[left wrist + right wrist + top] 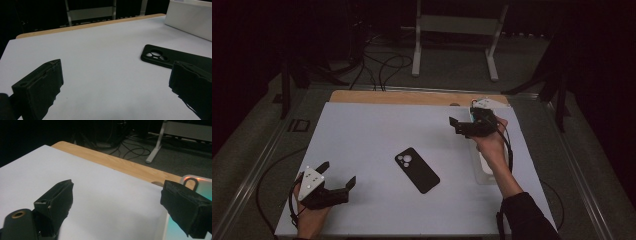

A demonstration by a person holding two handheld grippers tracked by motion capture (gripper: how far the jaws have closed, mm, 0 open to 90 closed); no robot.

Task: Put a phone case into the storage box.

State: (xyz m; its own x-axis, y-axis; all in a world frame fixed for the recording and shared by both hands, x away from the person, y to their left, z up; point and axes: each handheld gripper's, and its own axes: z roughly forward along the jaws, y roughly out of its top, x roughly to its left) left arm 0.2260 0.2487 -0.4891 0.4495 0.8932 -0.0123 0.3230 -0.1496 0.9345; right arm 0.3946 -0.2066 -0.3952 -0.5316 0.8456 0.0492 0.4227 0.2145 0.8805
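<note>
A black phone (417, 170) lies camera side up in the middle of the white table top (377, 130). My left gripper (338, 173) rests near the front left corner, open, with its jaws pointing toward the phone. In the left gripper view the phone (175, 58) lies just beyond the right jaw, and nothing sits between the fingers (40, 90). My right gripper (460, 122) is held above the table's right side, open and empty, pointing left. In the right gripper view its fingers (57, 200) stand wide apart over bare white surface.
A white box-like tray (484, 167) lies along the right edge under the right hand; it also appears as the tray (190, 17) and the tray (197, 181). A wooden strip (412, 96) edges the far side. Cables (382, 65) and a white stand (457, 30) are on the floor beyond.
</note>
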